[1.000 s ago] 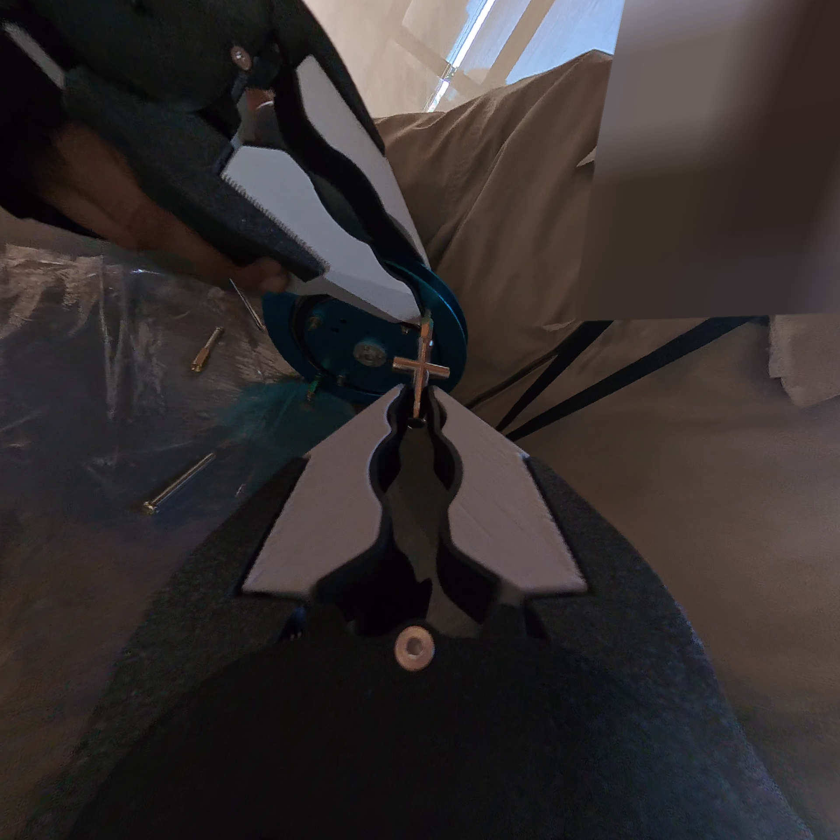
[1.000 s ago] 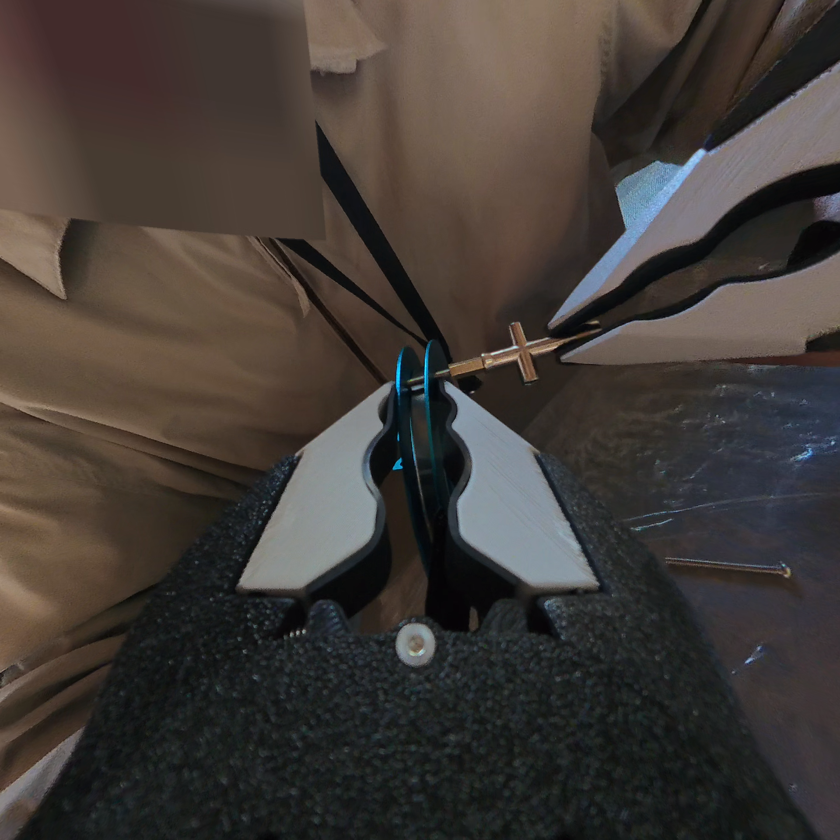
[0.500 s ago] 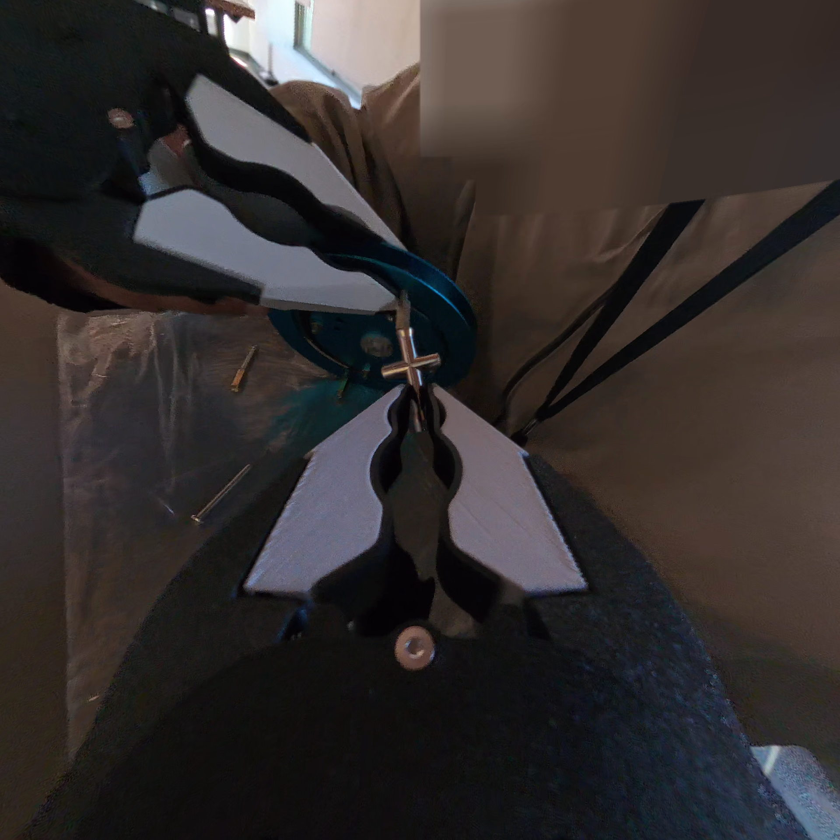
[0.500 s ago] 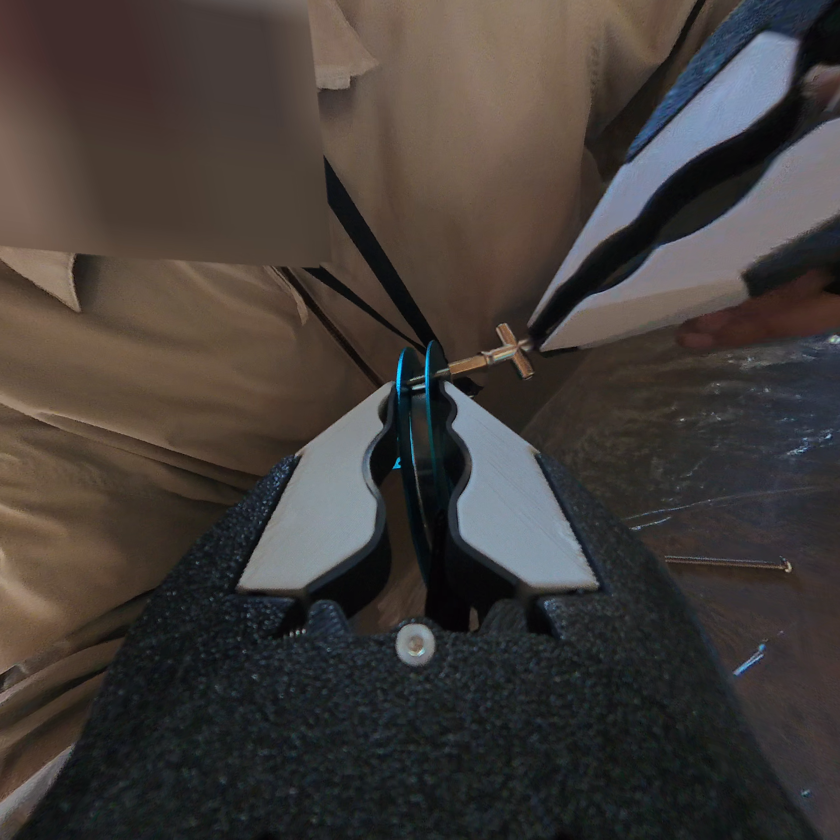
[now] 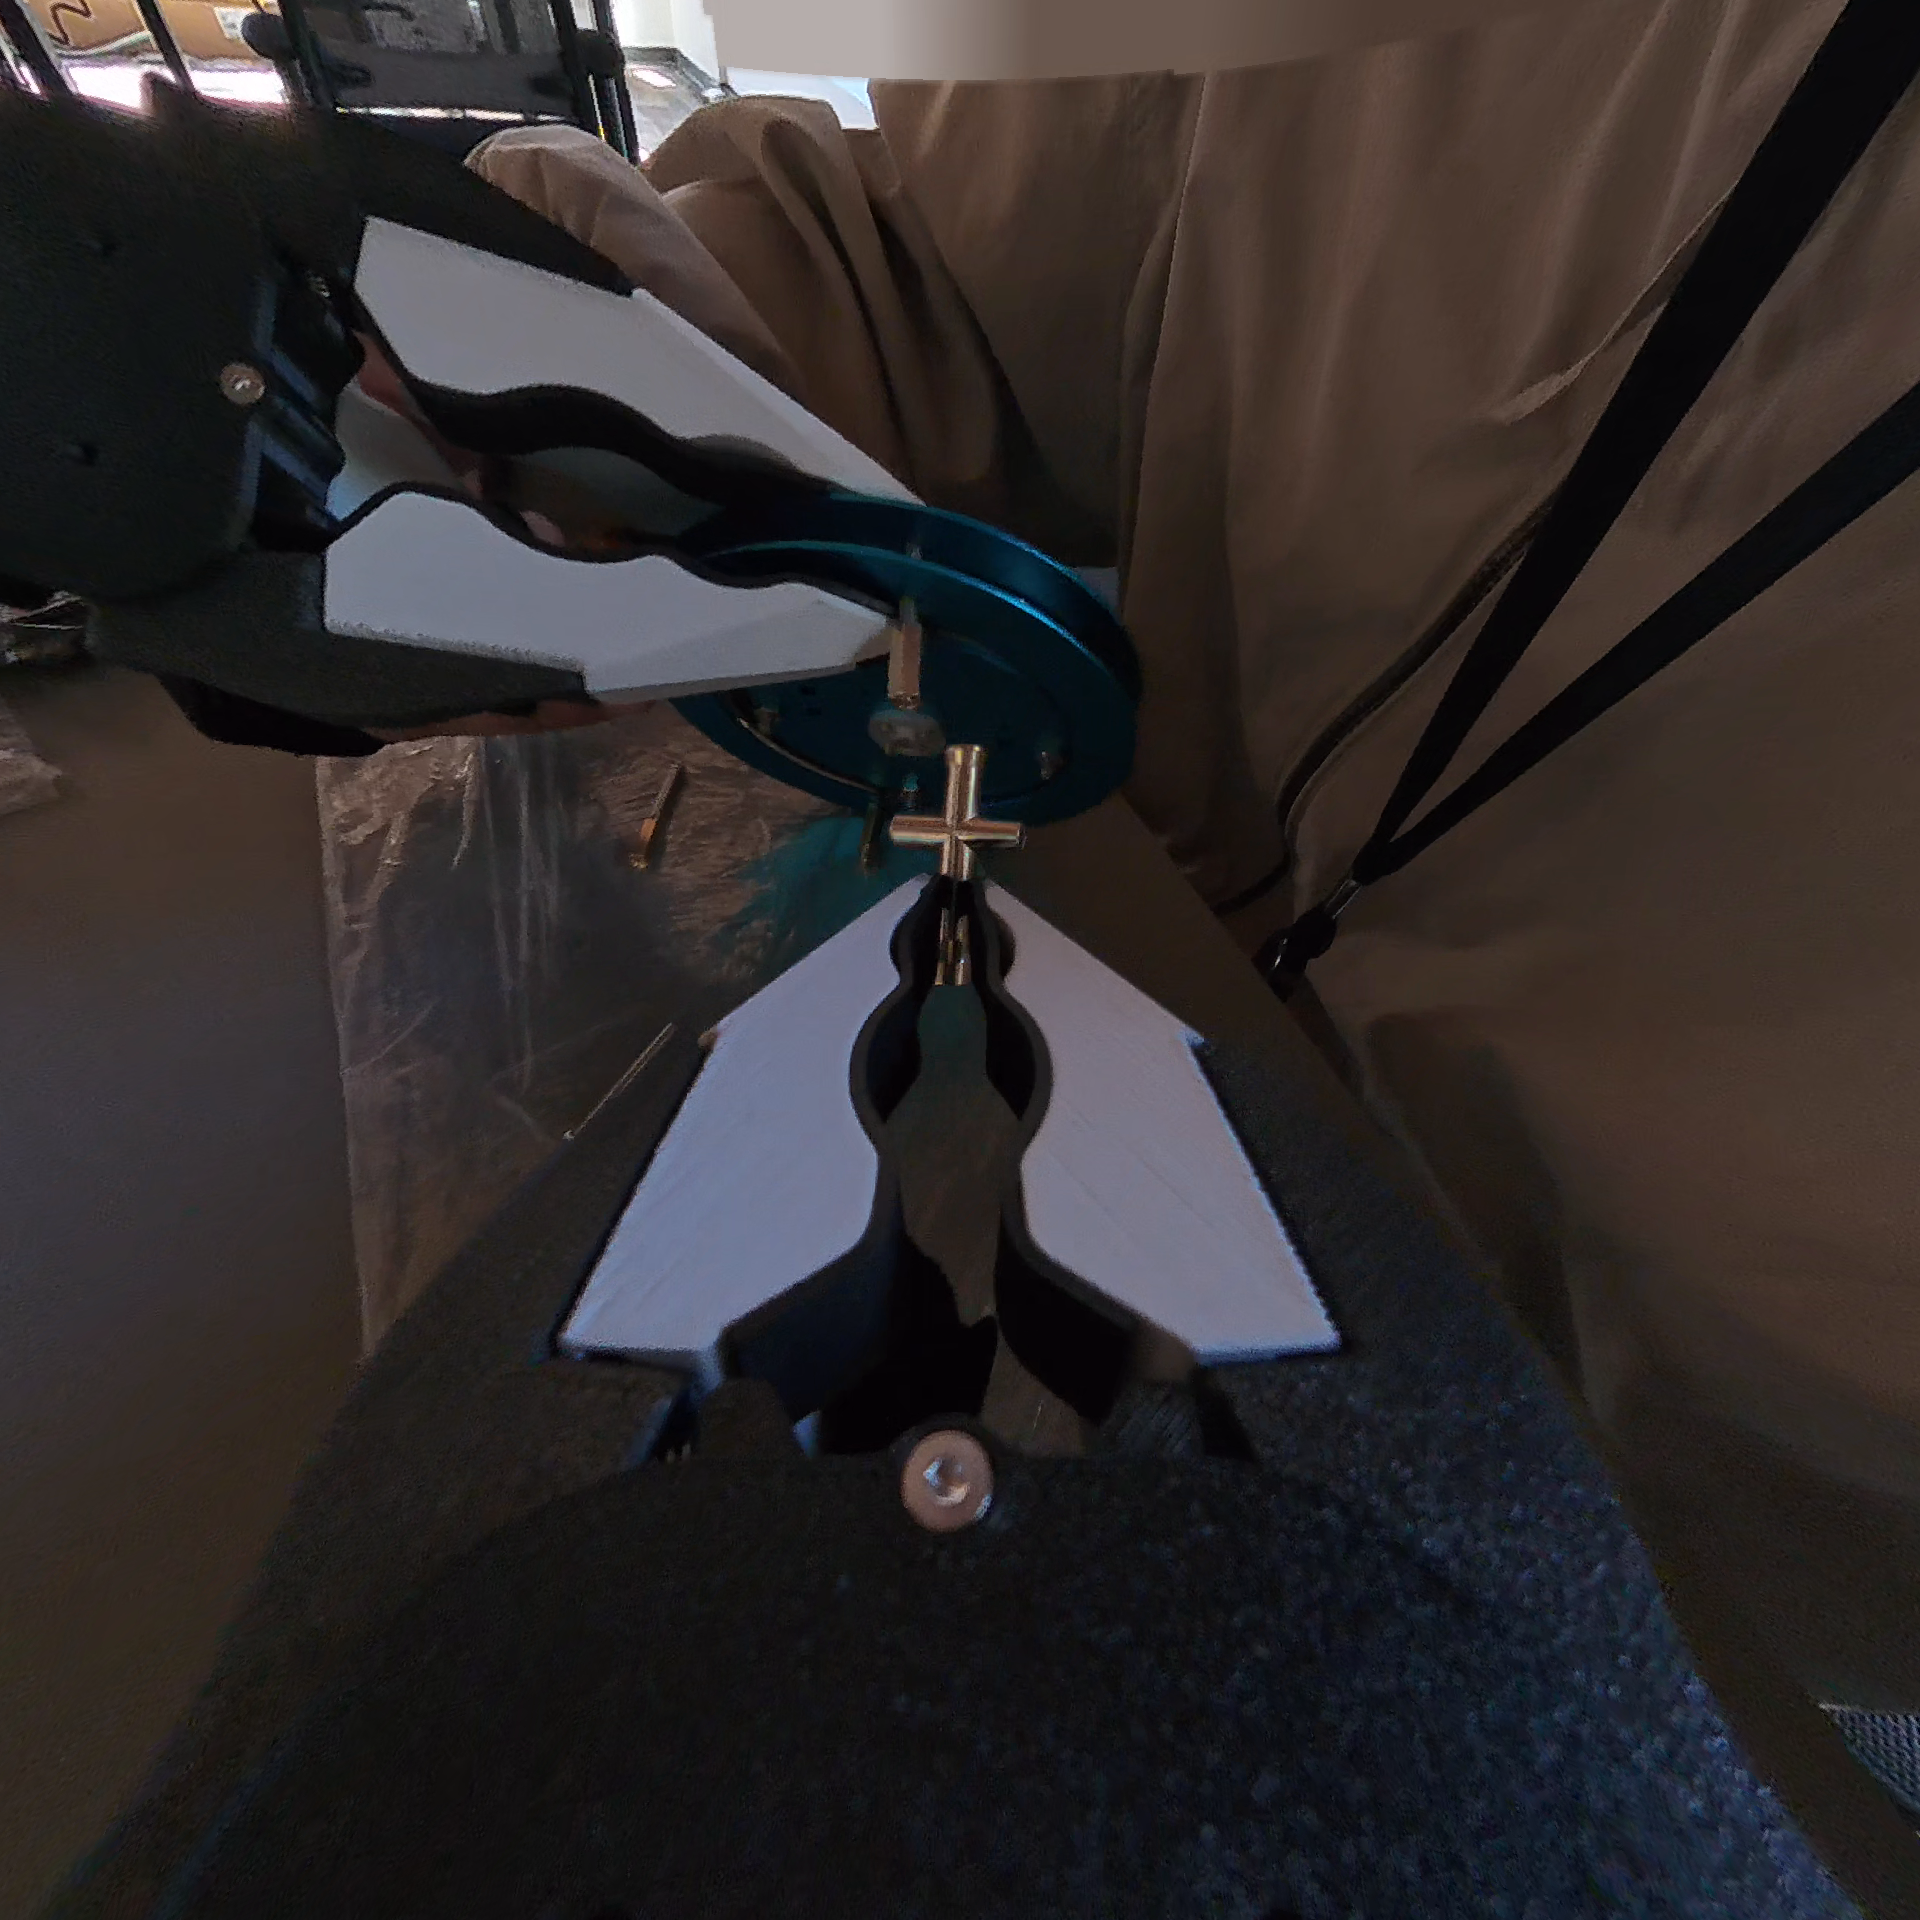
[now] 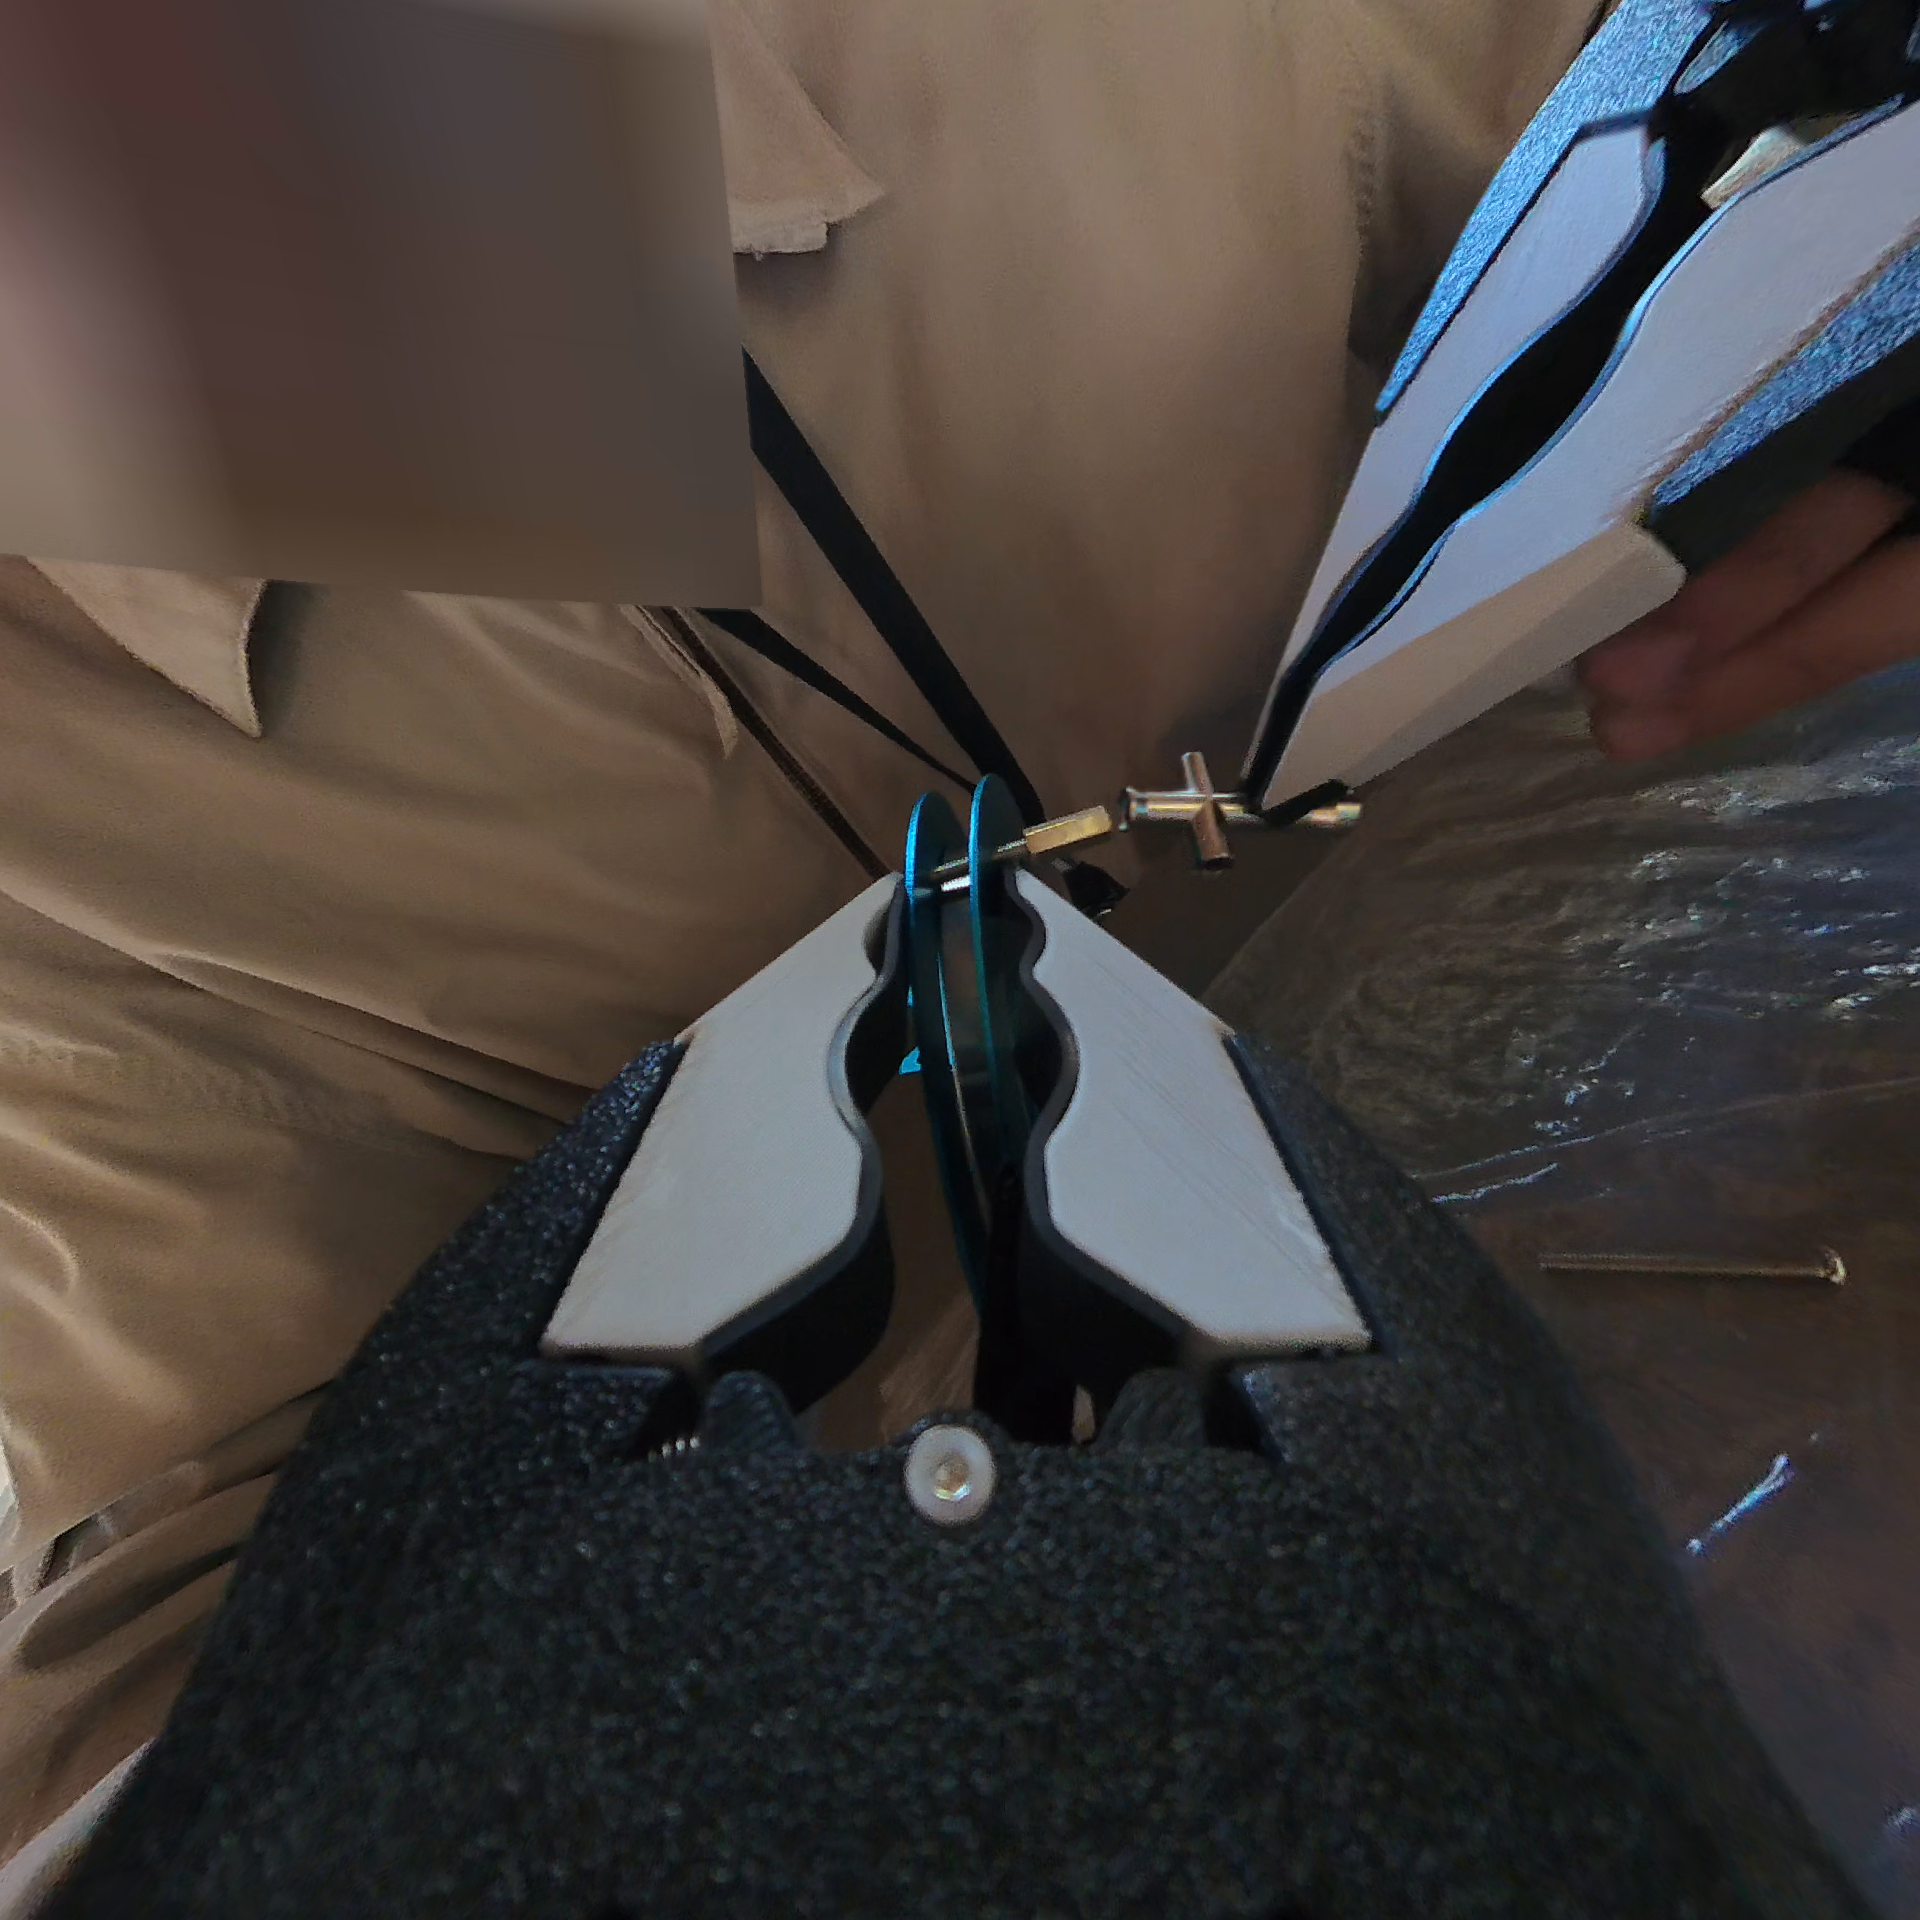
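Between two claws, one cross wrench (image 5: 957, 828)

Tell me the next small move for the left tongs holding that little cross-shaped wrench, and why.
Probably ease the left tongs forward so the small silver cross-shaped metal wrench seats on the brass hex standoff. In the right wrist view a small gap shows between the wrench's socket end and the standoff, roughly in line. The right tongs grip the two blue round metal plates that carry it.

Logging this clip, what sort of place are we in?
Probably an indoor assembly bench: plastic-covered table with a loose long screw, blue double-disc part, cross-shaped metal wrench, dark rack behind.
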`<action>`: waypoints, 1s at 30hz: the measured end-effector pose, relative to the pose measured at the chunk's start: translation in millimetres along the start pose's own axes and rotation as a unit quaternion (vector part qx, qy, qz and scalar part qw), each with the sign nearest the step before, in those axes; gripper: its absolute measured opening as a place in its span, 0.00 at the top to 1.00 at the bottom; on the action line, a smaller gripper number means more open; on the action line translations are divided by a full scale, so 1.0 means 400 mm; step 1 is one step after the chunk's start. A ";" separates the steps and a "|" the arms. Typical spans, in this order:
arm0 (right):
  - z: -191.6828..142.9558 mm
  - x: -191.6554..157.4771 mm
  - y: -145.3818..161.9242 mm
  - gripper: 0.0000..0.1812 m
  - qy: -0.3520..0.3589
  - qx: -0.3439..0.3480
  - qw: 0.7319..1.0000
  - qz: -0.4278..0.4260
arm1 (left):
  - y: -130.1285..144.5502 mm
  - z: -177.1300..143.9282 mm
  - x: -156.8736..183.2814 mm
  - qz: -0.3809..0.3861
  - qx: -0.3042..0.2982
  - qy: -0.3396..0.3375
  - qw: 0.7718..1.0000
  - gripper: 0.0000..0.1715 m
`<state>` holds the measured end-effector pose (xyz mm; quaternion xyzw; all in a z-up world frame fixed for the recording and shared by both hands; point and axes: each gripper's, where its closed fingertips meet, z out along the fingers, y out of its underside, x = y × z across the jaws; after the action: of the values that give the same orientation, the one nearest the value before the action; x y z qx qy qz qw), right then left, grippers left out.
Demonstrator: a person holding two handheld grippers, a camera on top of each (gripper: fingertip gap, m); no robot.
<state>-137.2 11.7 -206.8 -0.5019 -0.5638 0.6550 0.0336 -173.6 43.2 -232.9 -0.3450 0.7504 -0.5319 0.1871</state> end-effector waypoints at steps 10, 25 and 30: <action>0.004 0.004 -0.002 0.92 0.008 0.002 1.000 0.004 | -0.003 -0.028 -0.028 -0.006 0.010 -0.023 1.000 1.00; -0.062 -0.029 -0.088 0.93 0.182 0.030 0.976 -0.113 | 0.000 -0.025 -0.089 -0.055 0.010 -0.093 0.994 0.88; -0.134 0.061 -0.103 0.93 0.349 0.021 0.928 -0.131 | -0.039 -0.087 -0.150 -0.118 0.080 -0.135 0.981 0.80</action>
<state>-133.7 79.5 -182.6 -0.6197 -0.5629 0.4400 0.3247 -149.5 106.5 -210.9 -0.4832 0.6272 -0.5573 0.2499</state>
